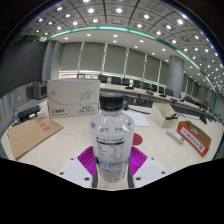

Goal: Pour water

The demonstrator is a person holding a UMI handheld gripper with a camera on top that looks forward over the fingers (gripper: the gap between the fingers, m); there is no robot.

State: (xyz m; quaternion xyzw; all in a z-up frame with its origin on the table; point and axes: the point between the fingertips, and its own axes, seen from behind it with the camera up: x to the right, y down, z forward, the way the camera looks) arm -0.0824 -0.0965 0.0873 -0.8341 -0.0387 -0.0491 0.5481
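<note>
Gripper (110,168) is clamped on the water bottle (111,138) (cap on) — I'd keep it upright, squeeze steady — no cup visible.

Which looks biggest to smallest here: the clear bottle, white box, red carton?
1. Clear plastic water bottle, held in the claw, though nearness inflates it.
2. White cardboard box.
3. Red carton.

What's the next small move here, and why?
Probably lift the bottle slightly off the table. It stands upright between the pink pads, cap on, apparently already gripped by the gripper. No cup is in view, so raise it before seeking a pour target.
</note>
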